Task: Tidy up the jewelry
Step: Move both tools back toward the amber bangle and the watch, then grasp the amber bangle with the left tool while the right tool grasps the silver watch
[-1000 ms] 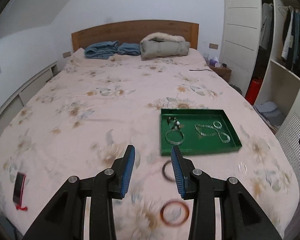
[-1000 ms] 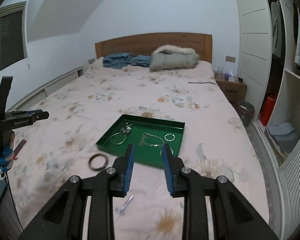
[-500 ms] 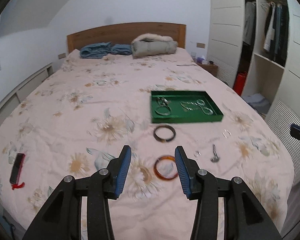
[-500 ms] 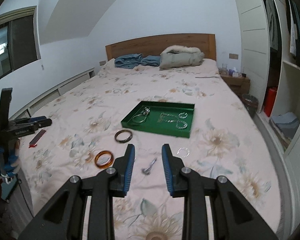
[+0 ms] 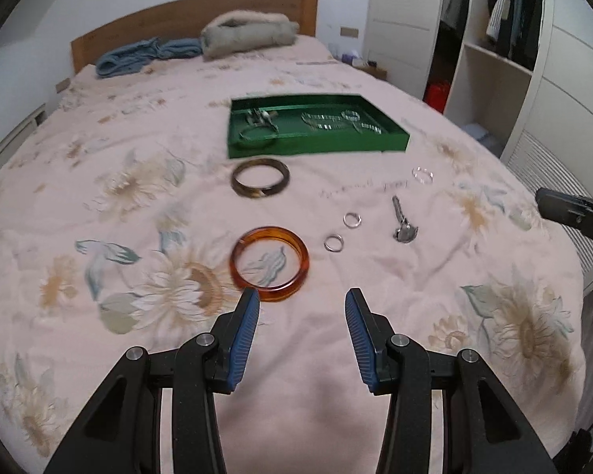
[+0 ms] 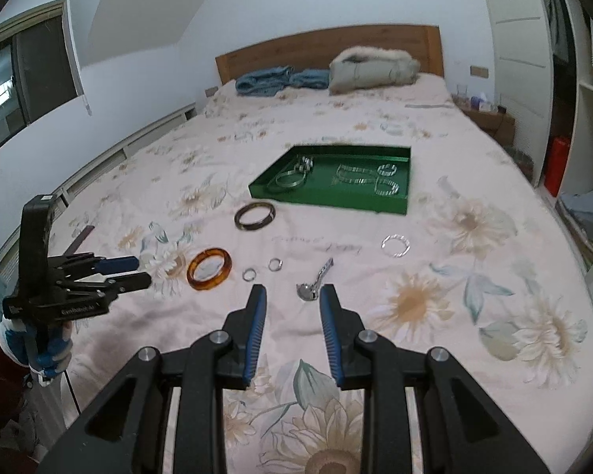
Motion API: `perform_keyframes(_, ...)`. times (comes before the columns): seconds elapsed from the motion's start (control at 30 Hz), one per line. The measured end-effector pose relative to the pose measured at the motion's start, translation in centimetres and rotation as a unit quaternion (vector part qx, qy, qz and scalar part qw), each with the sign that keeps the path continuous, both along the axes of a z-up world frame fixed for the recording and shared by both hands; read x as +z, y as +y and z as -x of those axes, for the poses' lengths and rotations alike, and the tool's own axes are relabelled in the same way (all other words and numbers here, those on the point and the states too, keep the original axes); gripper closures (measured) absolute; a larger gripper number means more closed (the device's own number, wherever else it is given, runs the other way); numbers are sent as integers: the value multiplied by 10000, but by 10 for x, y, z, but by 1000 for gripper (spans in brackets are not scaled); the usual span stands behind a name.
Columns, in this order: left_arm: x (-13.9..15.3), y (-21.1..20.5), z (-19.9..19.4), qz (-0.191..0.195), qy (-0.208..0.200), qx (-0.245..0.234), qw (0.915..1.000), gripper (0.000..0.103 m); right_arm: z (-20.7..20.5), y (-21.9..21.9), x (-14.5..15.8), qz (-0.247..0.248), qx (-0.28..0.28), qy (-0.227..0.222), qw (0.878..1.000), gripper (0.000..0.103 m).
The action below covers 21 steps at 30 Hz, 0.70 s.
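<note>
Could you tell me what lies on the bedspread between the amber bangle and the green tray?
A dark brown bangle lies between the amber bangle and the green tray, apart from both; both wrist views show it.

Just ahead of my left hand-held gripper [image 5: 302,303], touching nothing, a bangle [image 5: 269,263] lies on the bed [image 5: 99,205]; a second bangle [image 5: 260,178] lies farther ahead, and beyond it sits the tray [image 5: 316,146], holding chains and rings. To the right of the near bangle lie two small rings [image 5: 333,243], side by side, then a hair clip [image 5: 403,223], and farther right a larger ring [image 5: 422,175]. The clip lies just ahead of my right hand-held gripper [image 6: 289,292], slightly to its right. Folded bedding [image 6: 371,67] lies at the far end against the headboard [image 6: 328,45].
</note>
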<state>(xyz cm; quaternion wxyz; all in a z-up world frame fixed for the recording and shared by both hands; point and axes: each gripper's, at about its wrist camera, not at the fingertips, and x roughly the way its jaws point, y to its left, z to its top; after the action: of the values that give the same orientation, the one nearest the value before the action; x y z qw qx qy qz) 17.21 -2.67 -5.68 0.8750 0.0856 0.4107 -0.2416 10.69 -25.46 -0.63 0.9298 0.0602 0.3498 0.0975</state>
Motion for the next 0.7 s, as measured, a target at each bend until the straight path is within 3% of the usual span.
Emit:
perform_keyframes(0.37, -48, -30, -45, -383, 203, -133, 9990, 58, -63, 4, -74, -198, 153, 710, 9972, 76)
perform_keyframes(0.5, -64, -34, -58, -492, 295, -110, 9983, 58, -88, 5, -94, -186, 170, 861, 9960, 68)
perform_keyframes(0.7, -76, -39, -67, -567, 332, -165, 9977, 58, -111, 9, -118, -127, 236, 1038, 9942, 67)
